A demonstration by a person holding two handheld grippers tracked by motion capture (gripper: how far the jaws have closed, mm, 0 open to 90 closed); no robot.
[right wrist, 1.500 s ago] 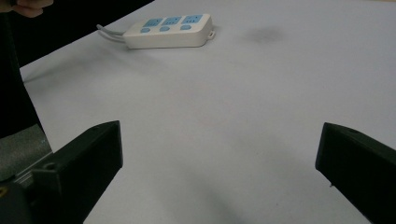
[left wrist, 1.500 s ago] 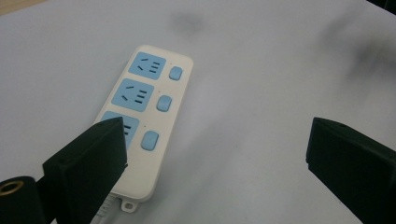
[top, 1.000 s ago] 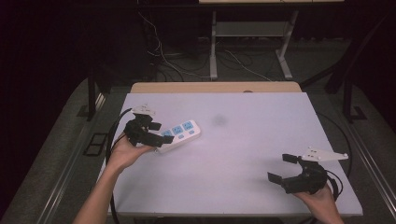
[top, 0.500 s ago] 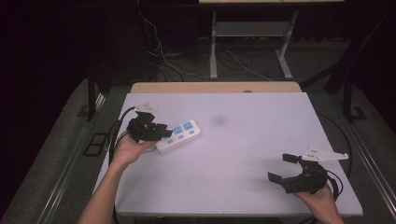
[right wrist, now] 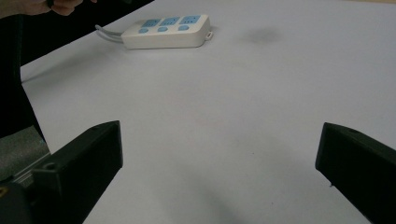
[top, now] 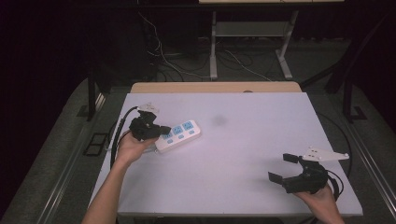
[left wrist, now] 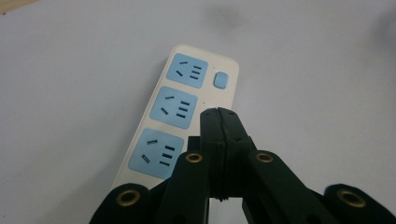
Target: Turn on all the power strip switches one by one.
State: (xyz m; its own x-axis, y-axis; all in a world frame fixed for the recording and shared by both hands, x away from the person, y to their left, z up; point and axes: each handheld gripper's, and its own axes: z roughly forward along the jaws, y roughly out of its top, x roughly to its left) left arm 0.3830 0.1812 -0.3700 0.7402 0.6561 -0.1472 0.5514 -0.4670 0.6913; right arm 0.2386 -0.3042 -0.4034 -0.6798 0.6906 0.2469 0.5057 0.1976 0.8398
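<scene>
A white power strip (top: 178,136) with three blue socket panels is lying on the left part of the pale surface (top: 233,154), angled so that its far end is pointing toward the right. Its grey cord (right wrist: 108,33) is trailing off from the near-left end toward the surface's left edge.

The left tool (top: 161,129) is hovering over the near-left end of the strip, held in the person's left hand (top: 132,145), with a black cable (top: 119,133) looping away behind it. In the left gripper view its two black jaws are pressing flat against each other with nothing between them, and their joined tip (left wrist: 218,122) is sitting just above the strip's right side, beside the middle socket and close to the row of small blue buttons (left wrist: 221,79). I cannot tell whether the tip is touching the strip.

The right tool (top: 284,167) is resting well apart from the strip, at the near-right corner of the surface, gripped by the right hand (top: 321,199). Its jaws are standing wide apart, and bare surface is showing between them in the right gripper view. A faint dark smudge (top: 218,120) is marking the surface to the right of the strip.
</scene>
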